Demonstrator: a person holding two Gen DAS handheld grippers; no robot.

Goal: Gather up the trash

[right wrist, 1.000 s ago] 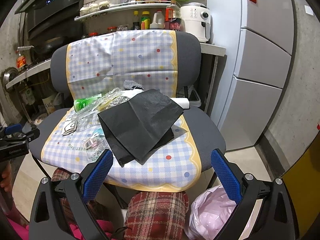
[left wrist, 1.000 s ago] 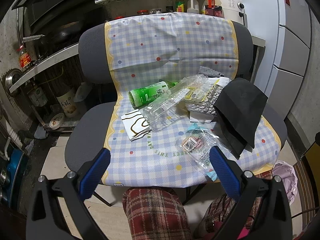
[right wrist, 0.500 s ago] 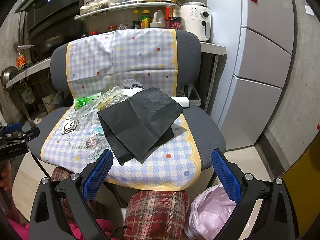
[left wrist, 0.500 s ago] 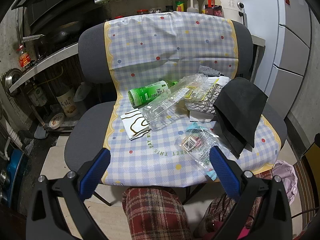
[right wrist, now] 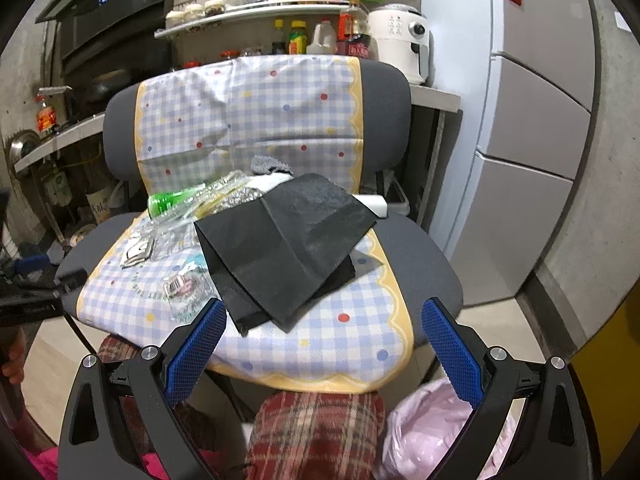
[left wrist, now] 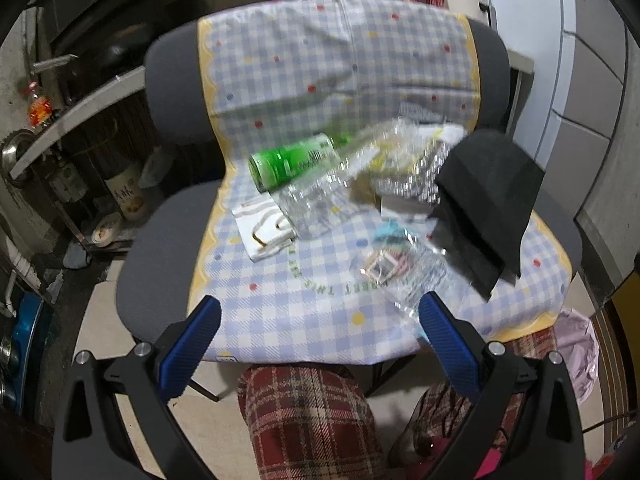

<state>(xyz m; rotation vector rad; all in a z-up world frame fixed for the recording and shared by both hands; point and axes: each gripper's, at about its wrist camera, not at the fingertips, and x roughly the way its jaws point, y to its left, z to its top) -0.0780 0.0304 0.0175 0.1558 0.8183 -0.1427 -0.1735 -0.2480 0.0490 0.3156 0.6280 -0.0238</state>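
Trash lies on a chair seat covered by a checked cloth (left wrist: 280, 312): a green bottle (left wrist: 292, 162), a clear plastic tray (left wrist: 316, 204), a white printed wrapper (left wrist: 264, 230), a clear wrapper with a label (left wrist: 396, 270), foil packaging (left wrist: 412, 178) and a folded black bag (left wrist: 488, 204) (right wrist: 280, 244). My left gripper (left wrist: 320, 344) hangs open in front of the seat's near edge, holding nothing. My right gripper (right wrist: 322, 346) is open too, just short of the black bag's near corner. The left view is blurred.
A pink plastic bag (right wrist: 432, 432) sits on the floor at the lower right. The person's plaid-trousered knees (right wrist: 316, 436) are below the seat. A fridge (right wrist: 532, 128) stands right; kitchen shelves with bottles (right wrist: 304, 40) stand behind the chair, and pots at the left.
Both grippers have moved forward toward the seat, so the trash and the black bag look larger. The left one is still moving, blurring its view. Both stayed open.
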